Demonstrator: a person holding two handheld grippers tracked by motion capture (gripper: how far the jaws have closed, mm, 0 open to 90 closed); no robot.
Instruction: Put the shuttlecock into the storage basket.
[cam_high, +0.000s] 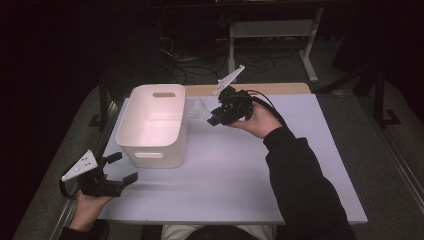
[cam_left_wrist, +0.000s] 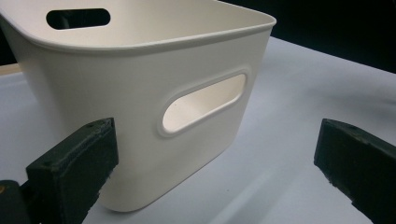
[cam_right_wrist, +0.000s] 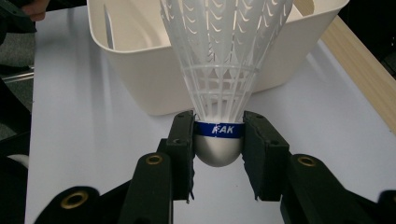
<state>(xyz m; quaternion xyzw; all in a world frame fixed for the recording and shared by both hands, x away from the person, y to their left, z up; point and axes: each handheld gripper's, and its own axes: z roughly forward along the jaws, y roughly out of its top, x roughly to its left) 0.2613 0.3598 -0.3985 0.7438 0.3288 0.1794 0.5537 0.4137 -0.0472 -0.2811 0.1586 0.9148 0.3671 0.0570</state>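
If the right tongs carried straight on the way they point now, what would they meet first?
Most likely the white plastic bin. The right tongs, shut on a white shuttlecock, point at its near wall, so the shuttlecock's skirt would probably touch first; it looks close to the rim, though depth is unclear.

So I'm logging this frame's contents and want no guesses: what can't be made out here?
- Bin floor: near wall hides its front strip in the high view.
- Shuttlecock skirt top: cut off by the right gripper view's upper edge.
- Blue band lettering: partly covered by the right gripper.
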